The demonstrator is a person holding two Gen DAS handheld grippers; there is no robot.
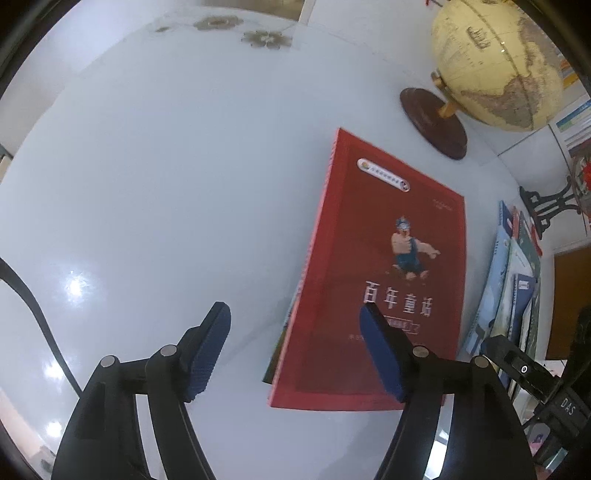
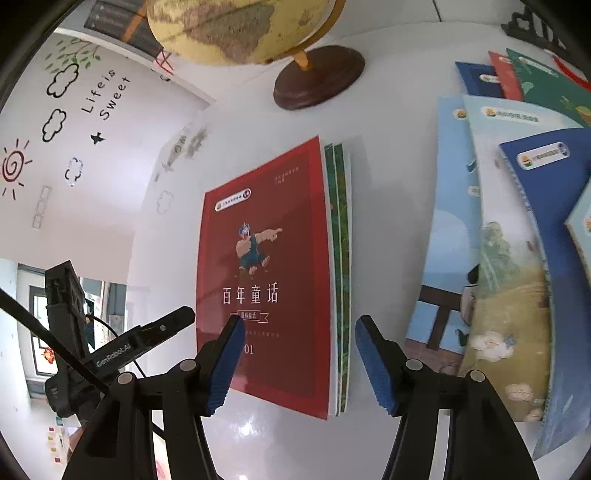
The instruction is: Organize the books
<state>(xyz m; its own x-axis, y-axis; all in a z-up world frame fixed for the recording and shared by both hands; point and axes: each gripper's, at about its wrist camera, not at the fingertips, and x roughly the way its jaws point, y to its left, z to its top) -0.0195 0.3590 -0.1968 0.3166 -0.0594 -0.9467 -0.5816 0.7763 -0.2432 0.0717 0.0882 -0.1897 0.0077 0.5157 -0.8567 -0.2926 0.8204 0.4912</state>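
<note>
A red book (image 1: 384,258) (image 2: 262,258) with a cartoon figure on its cover lies flat on the white table (image 1: 166,166), on top of a green-edged book (image 2: 341,258). My left gripper (image 1: 295,314) hovers open over the stack's near left edge, its right pad above the cover and its left pad above bare table. My right gripper (image 2: 301,325) is open over the stack's near right edge, and neither pad presses on the books. A loose spread of blue, green and red books (image 2: 509,258) (image 1: 517,288) lies to the right.
A cream globe (image 1: 495,62) (image 2: 236,26) on a dark round wooden base (image 1: 432,122) (image 2: 317,77) stands behind the stack. A black ornate stand (image 1: 546,206) sits at the far right. White table stretches to the left of the red book.
</note>
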